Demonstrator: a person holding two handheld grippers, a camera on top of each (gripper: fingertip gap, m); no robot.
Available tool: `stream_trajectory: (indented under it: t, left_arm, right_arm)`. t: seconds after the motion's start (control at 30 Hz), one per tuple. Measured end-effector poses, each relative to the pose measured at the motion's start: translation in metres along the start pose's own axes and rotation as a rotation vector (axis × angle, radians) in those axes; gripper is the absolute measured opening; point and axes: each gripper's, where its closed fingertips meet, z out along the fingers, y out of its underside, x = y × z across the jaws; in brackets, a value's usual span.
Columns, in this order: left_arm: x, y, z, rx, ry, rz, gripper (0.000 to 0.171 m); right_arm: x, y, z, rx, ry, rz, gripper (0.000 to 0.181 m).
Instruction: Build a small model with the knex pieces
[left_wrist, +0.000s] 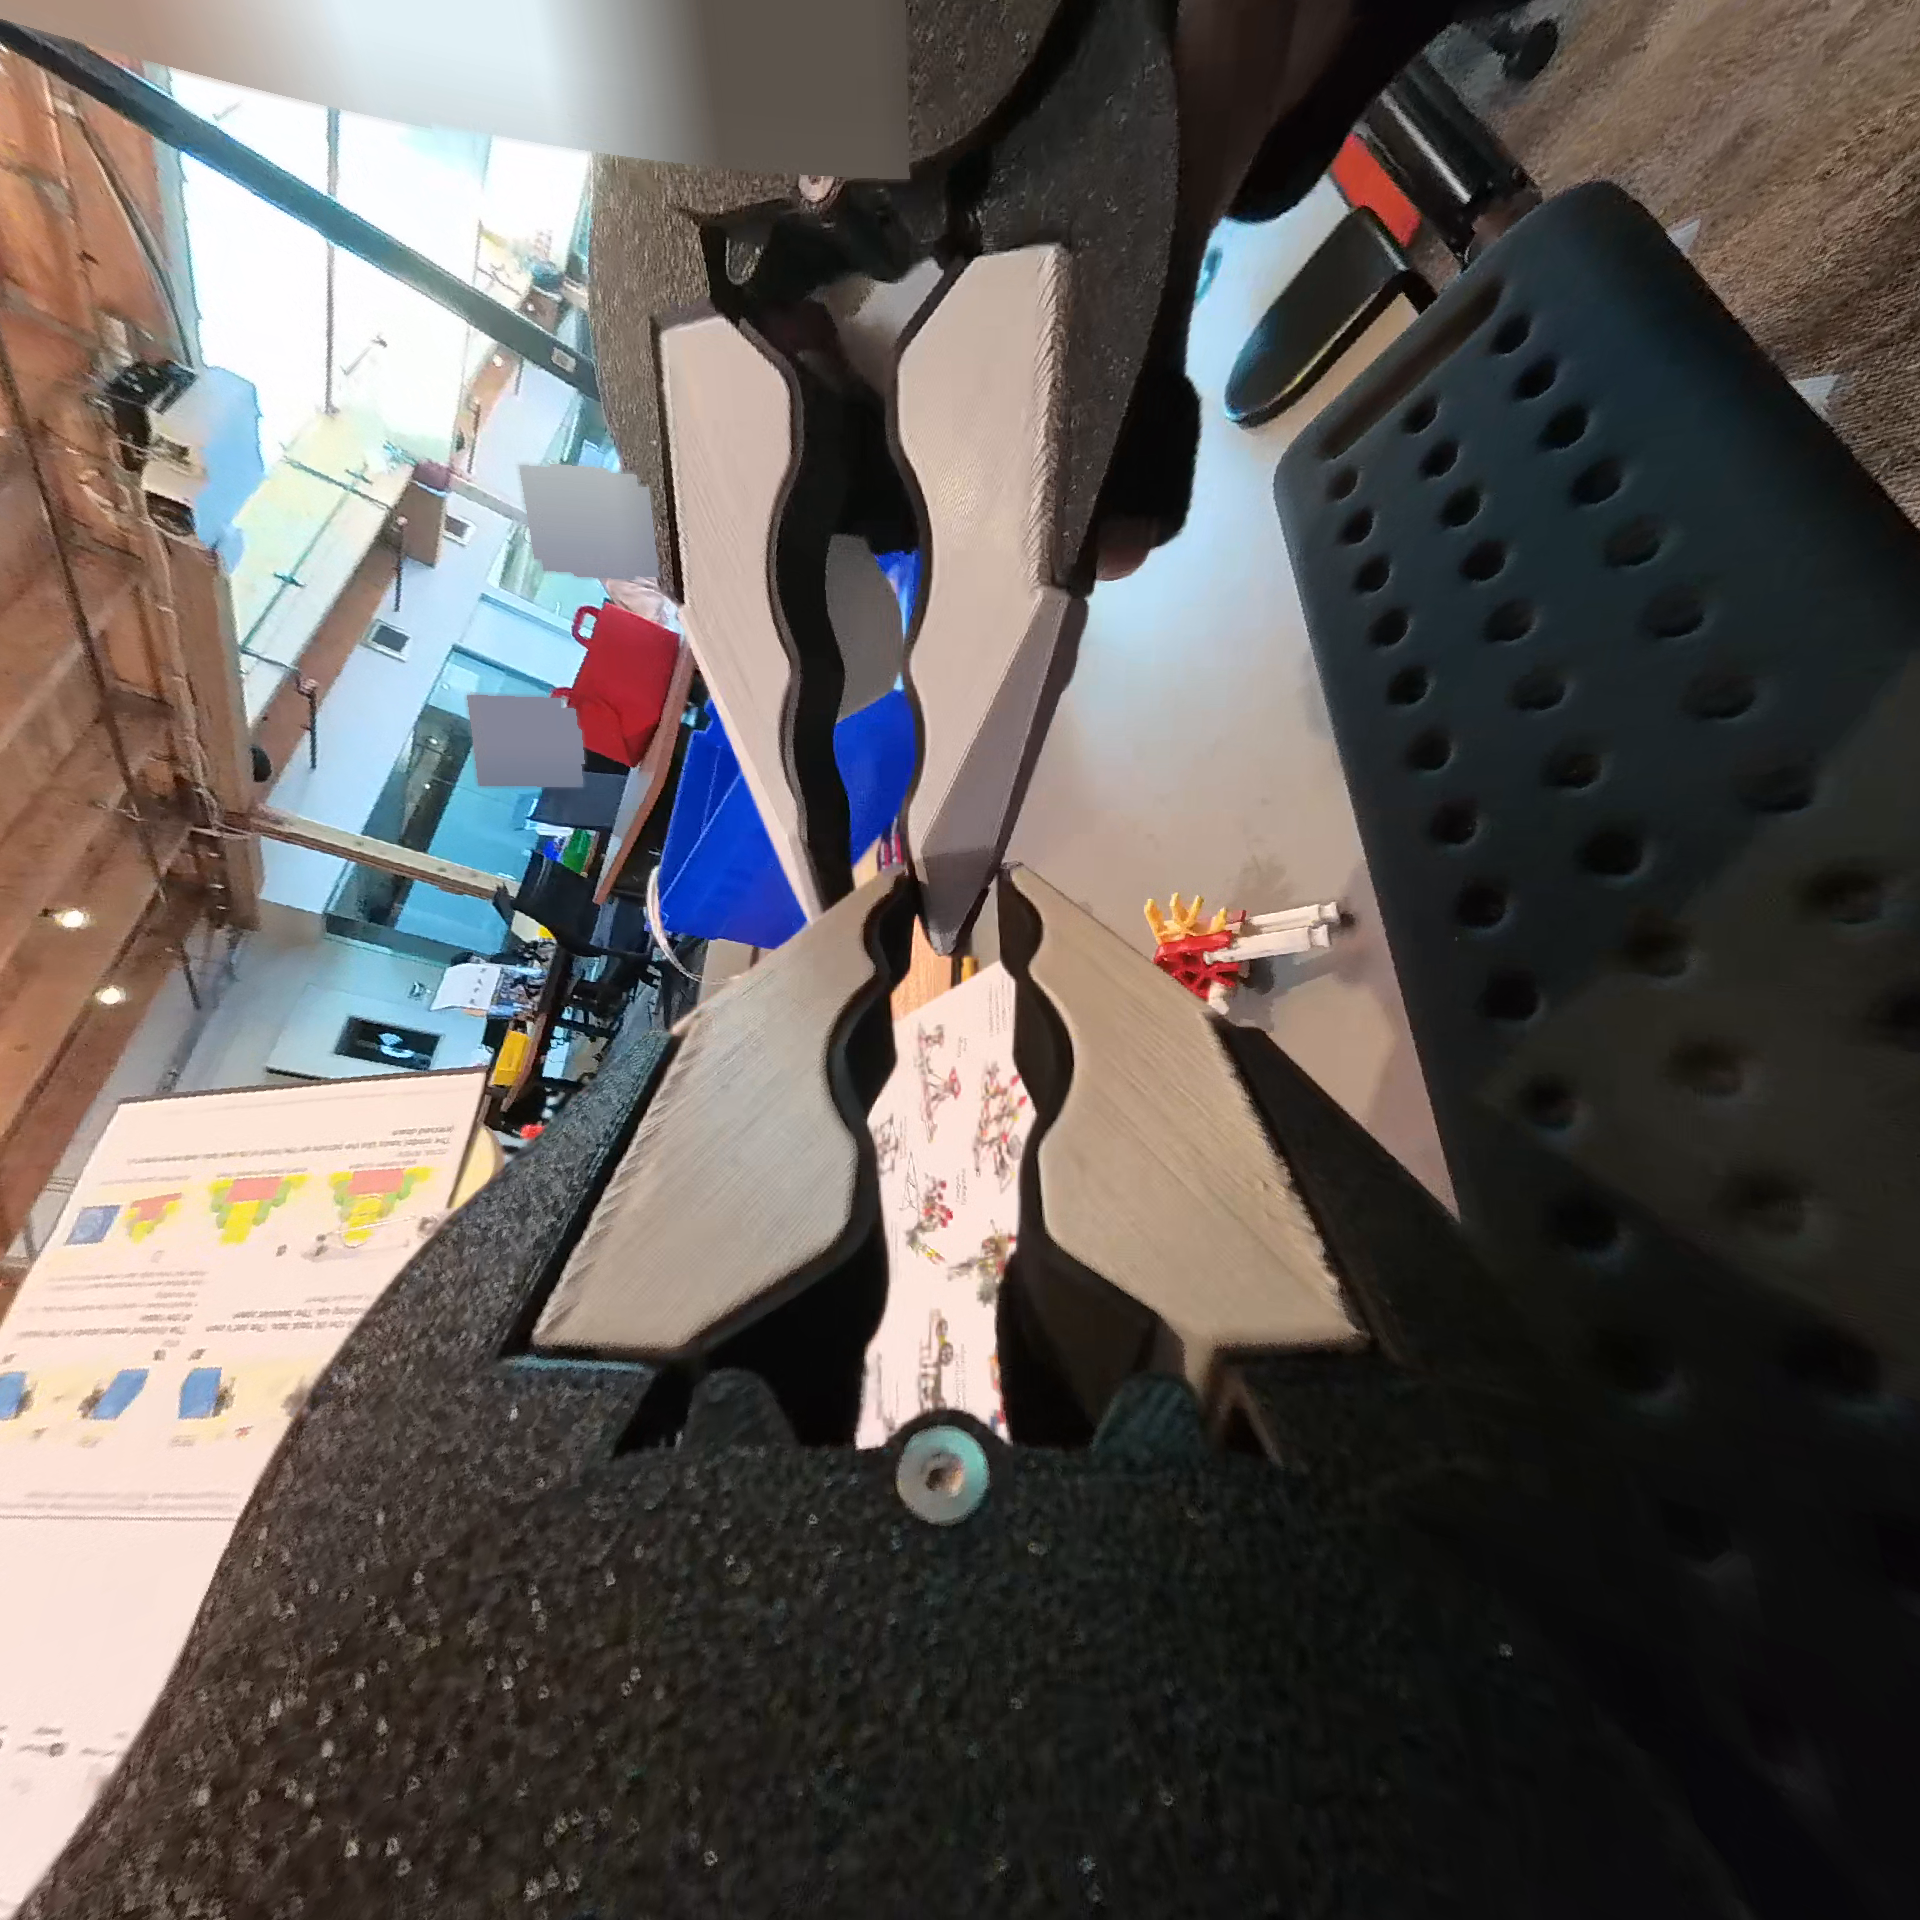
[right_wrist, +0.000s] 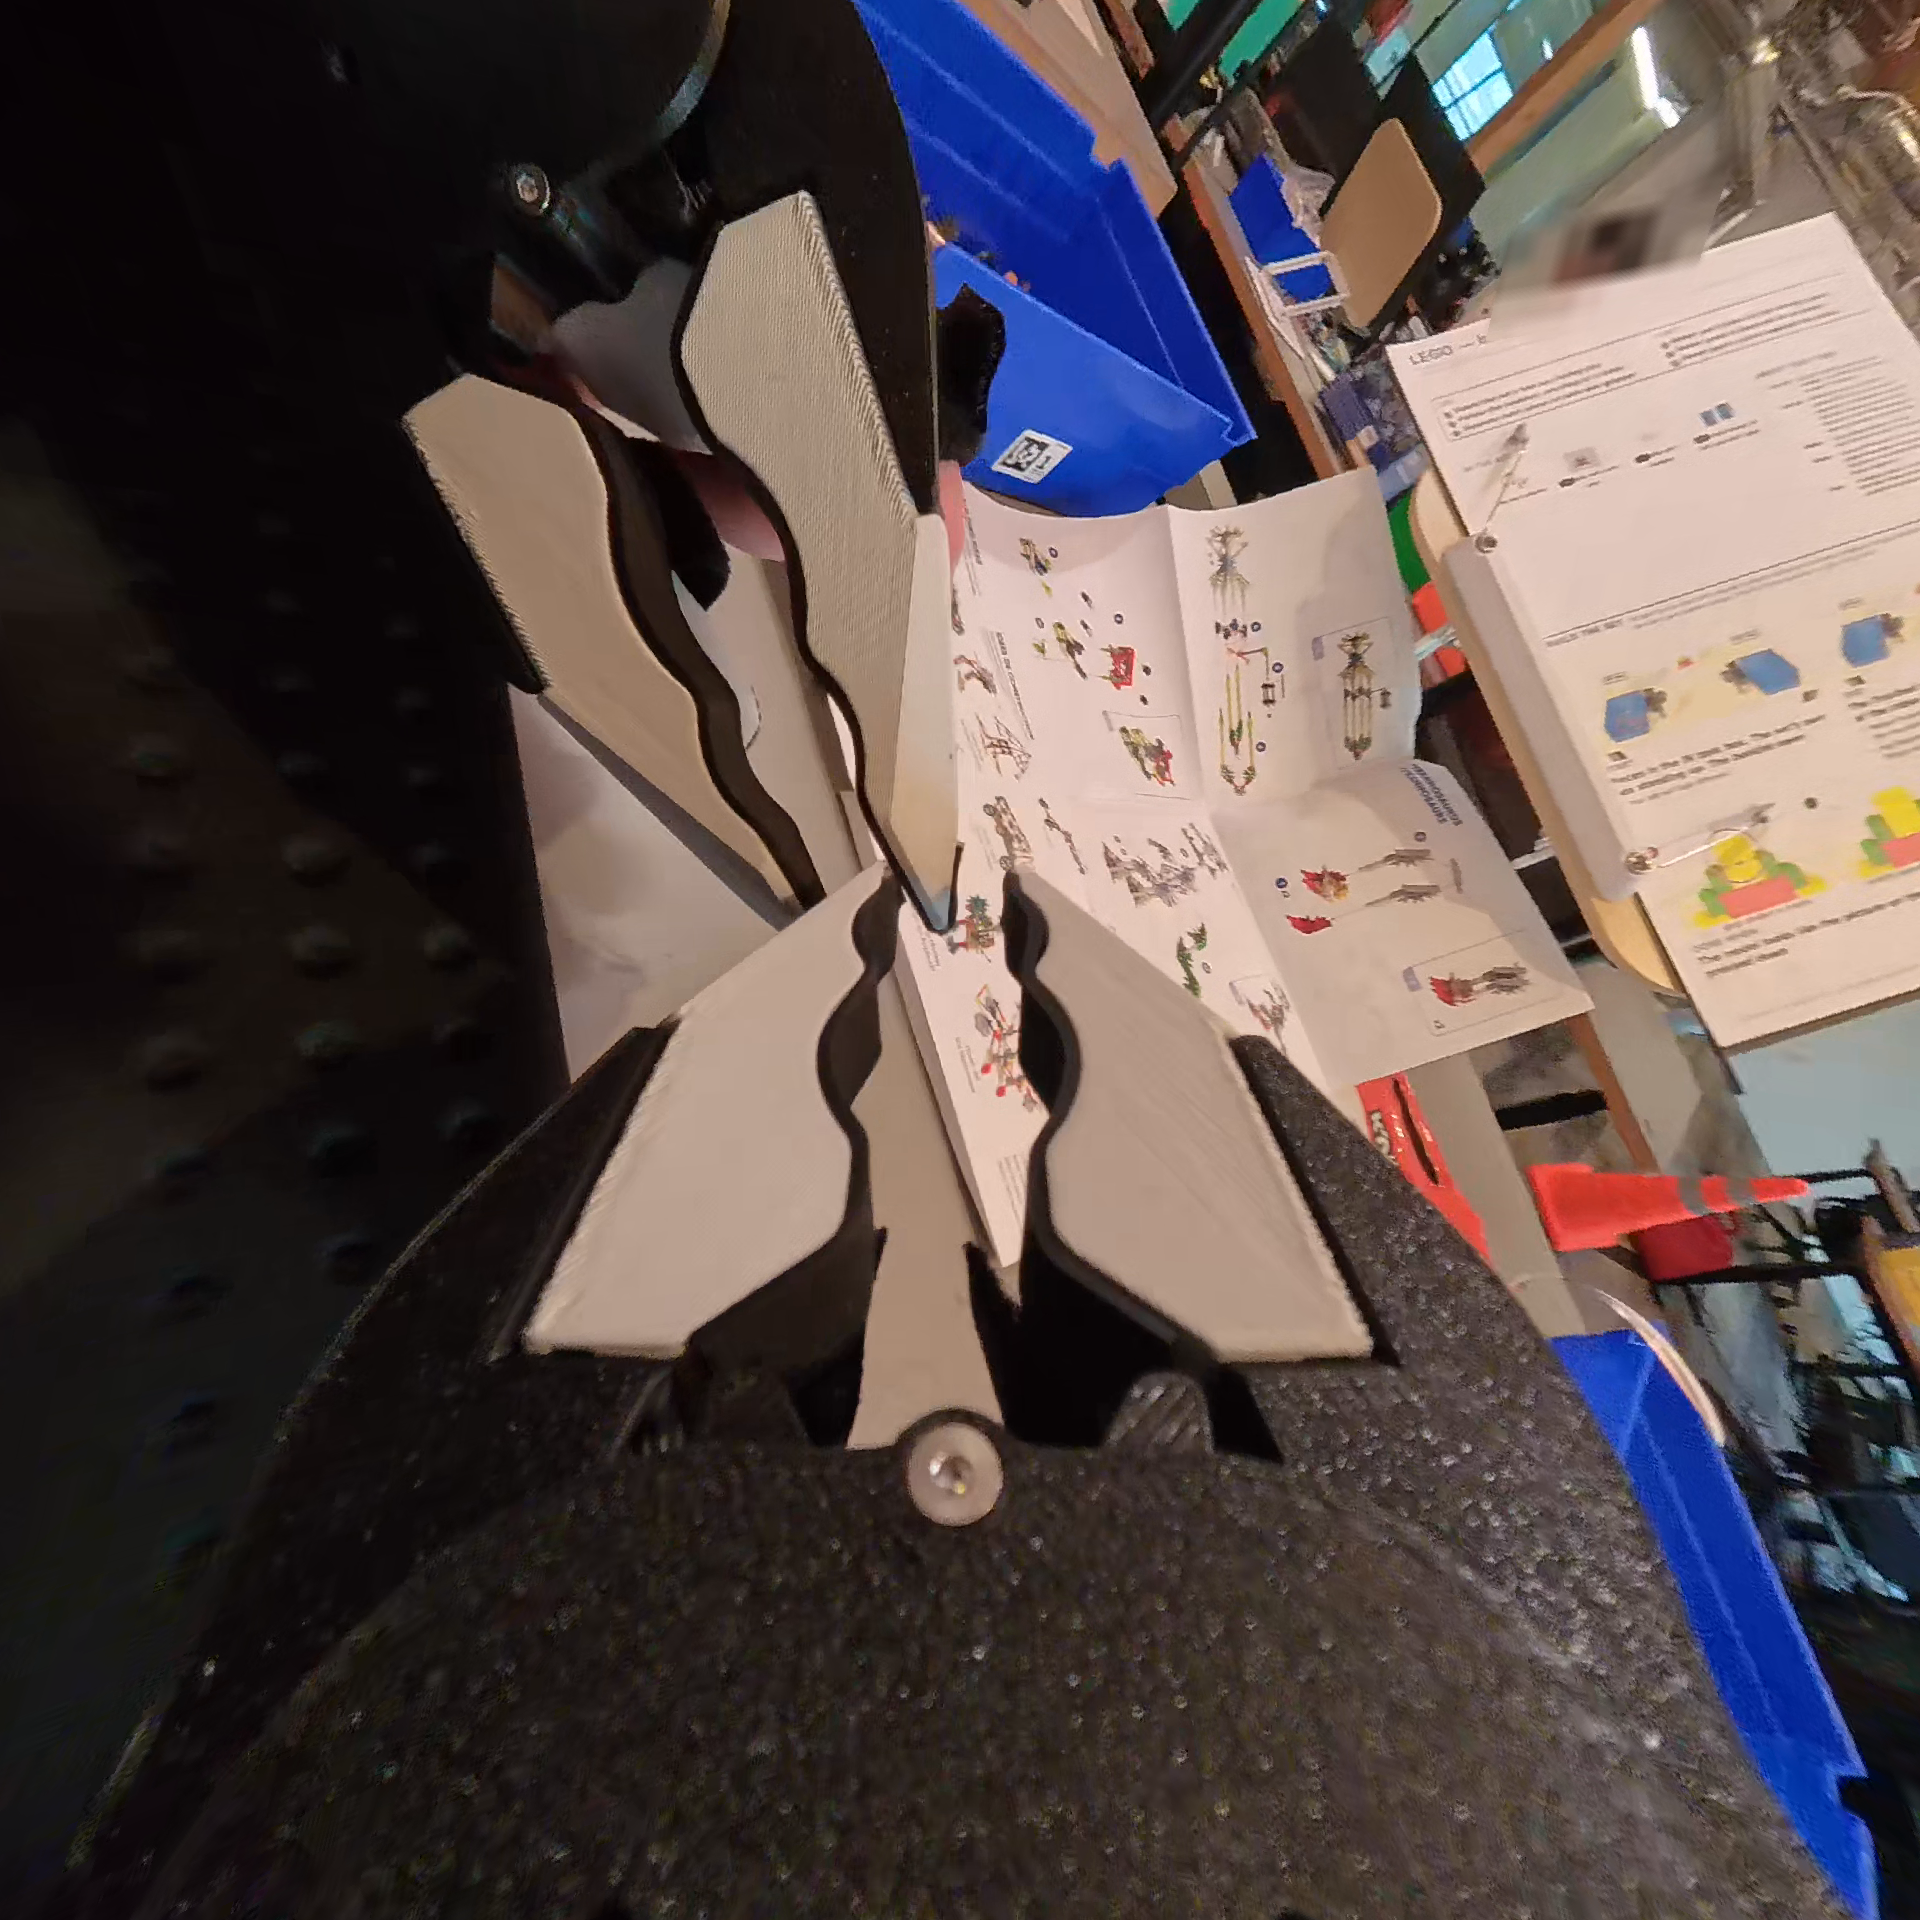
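My left gripper (left_wrist: 956, 883) and my right gripper (right_wrist: 948, 888) point at each other, tip to tip, above a grey table (left_wrist: 1195, 675). Both stand open and hold nothing. In the left wrist view one fingertip (left_wrist: 940, 930) of the right gripper pokes between my left gripper's tips. In the right wrist view a left fingertip (right_wrist: 933, 909) sits between my right gripper's tips. A small toy piece of red and yellow connectors with white rods (left_wrist: 1226, 951) lies on the table right of the left gripper. A folded picture instruction sheet (right_wrist: 1195, 727) lies under both grippers.
A black perforated chair back (left_wrist: 1610, 623) stands close on the right of the left wrist view. Blue bins (right_wrist: 1070, 343) stand behind the sheet. A printed board on a stand (right_wrist: 1714, 623) and a red box (right_wrist: 1413, 1153) are to the right. A gloved hand (left_wrist: 1143, 468) holds the right gripper. Both grippers' tips are close together, under 4 cm apart.
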Motion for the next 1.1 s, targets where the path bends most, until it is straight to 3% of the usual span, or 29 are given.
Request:
stream_trajectory:
  t: [0.07,0.43,0.63,0.73,0.87,1.1]
  left_arm:
    - [-0.003,-0.001,0.0,0.0,-0.011,0.01,0.012]
    - [0.004,-0.005,0.0,0.055,0.061,0.021,0.008]
    - [0.01,-0.007,-0.001,0.106,0.138,-0.064,0.007]
    - [0.011,-0.006,0.0,0.125,0.145,-0.092,0.007]
    - [-0.002,-0.008,-0.001,0.114,0.089,-0.071,0.008]
    - [-0.005,-0.009,-0.002,0.13,0.105,-0.07,0.008]
  right_arm:
    - [-0.002,-0.001,0.0,0.008,-0.015,-0.003,0.011]
    - [-0.009,-0.002,-0.003,-0.003,-0.048,-0.294,0.005]
    - [-0.015,0.0,-0.004,-0.038,-0.093,-0.451,0.004]
    - [-0.015,0.002,-0.004,-0.024,-0.13,-0.435,0.005]
    - [-0.004,-0.006,-0.004,0.039,-0.128,-0.257,0.009]
    - [-0.002,-0.008,-0.006,0.067,-0.132,-0.207,0.008]
